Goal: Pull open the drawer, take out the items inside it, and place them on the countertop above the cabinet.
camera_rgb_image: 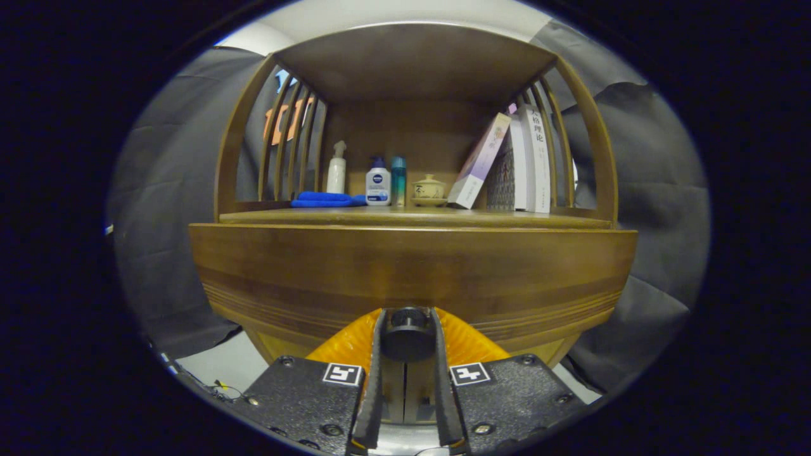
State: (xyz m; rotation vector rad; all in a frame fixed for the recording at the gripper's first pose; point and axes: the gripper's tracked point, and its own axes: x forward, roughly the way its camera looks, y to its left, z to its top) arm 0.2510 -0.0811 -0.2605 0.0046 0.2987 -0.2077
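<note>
Here the drawer front fills the space straight ahead of the claw, its dark round knob sitting between the two fingers. The orange fingers are drawn in close on either side of the knob and appear to press on it from both sides; the drawer looks closed, or nearly so, its front flush under the countertop. Above and beyond the fingers, on that countertop, stand a white pump bottle, a white-and-blue bottle, a teal tube and a small lidded pot. A folded blue cloth lies up to the left, touching the white-and-blue bottle. Up to the right, books lean against the cabinet's slatted side.
</note>
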